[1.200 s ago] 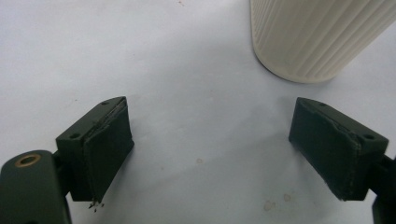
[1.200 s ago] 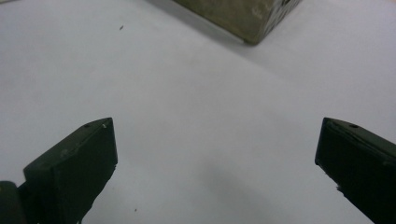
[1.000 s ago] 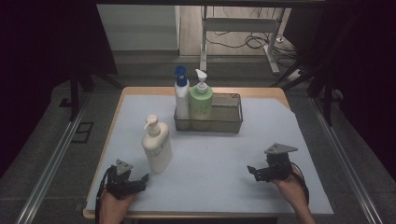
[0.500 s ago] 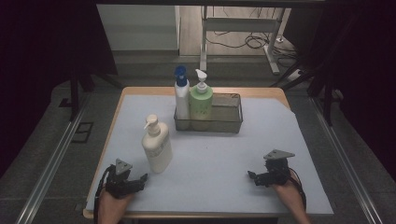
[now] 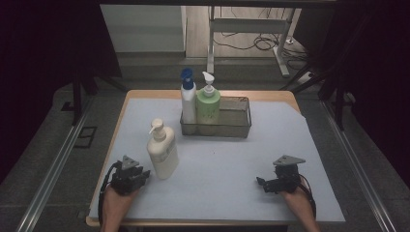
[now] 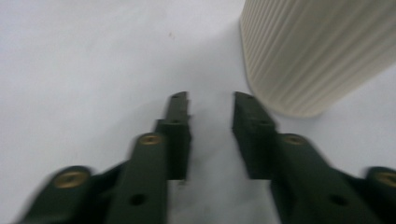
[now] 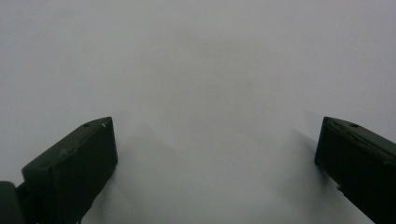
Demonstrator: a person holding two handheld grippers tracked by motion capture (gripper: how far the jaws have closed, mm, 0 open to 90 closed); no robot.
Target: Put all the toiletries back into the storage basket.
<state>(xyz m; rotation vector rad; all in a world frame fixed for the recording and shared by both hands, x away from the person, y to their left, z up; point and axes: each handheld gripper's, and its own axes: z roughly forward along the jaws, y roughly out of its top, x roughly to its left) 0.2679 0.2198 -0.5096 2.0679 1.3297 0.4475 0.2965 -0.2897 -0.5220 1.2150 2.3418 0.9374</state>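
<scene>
A cream pump bottle (image 5: 162, 153) stands upright on the grey mat (image 5: 290, 130), left of centre. My left gripper (image 5: 138, 175) rests on the mat just left of the bottle's base. In the left gripper view its jaws (image 6: 211, 98) have just been closing to a narrow gap with nothing between them, and the ribbed cream bottle (image 6: 317, 51) stands just beyond the right jaw. My right gripper (image 5: 263, 183) lies near the front right with its jaws (image 7: 215, 123) wide open over bare mat.
A wire basket (image 5: 237, 121) stands at the back centre of the mat. It holds a white bottle with a blue cap (image 5: 188, 99) and a green pump bottle (image 5: 208, 105). The table's wooden edge (image 5: 145, 93) borders the mat, with dark floor around it.
The right gripper has slid slightly toward the table's front edge. The left hand has stayed beside the cream bottle.
</scene>
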